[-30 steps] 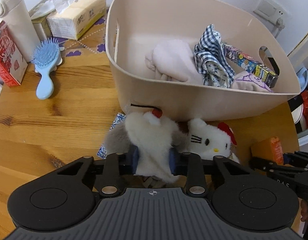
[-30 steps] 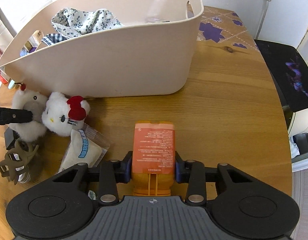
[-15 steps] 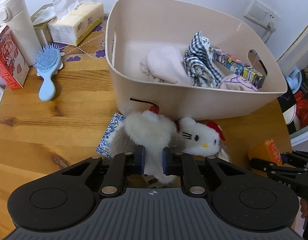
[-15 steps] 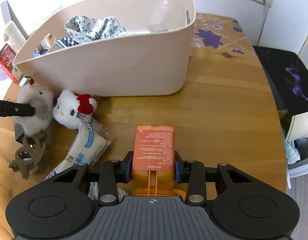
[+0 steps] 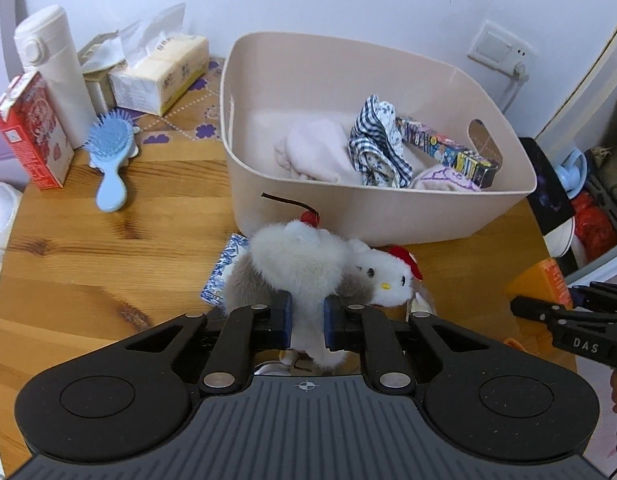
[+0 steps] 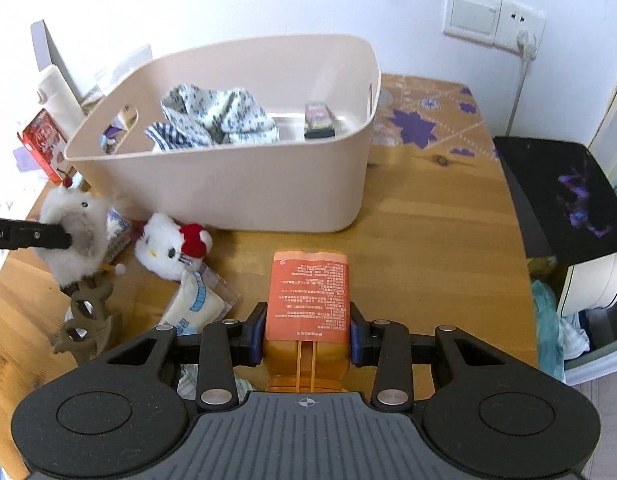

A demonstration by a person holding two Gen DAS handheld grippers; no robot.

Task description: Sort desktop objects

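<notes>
Left gripper (image 5: 306, 316) clamped on the fluffy toy (image 5: 298, 260), right gripper (image 6: 307, 328) clamped on the orange bottle (image 6: 308, 300); each should clear the bin (image 5: 388, 208) near rim before release.

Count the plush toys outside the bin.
2, possibly more hidden. The fluffy white plush is clamped in the left gripper; the white cat plush with a red bow lies on the table before the bin.

Wooden table (image 5: 88, 248), beige bin (image 5: 348, 216), blue hairbrush (image 5: 110, 152), tissue pack (image 5: 160, 76)
</notes>
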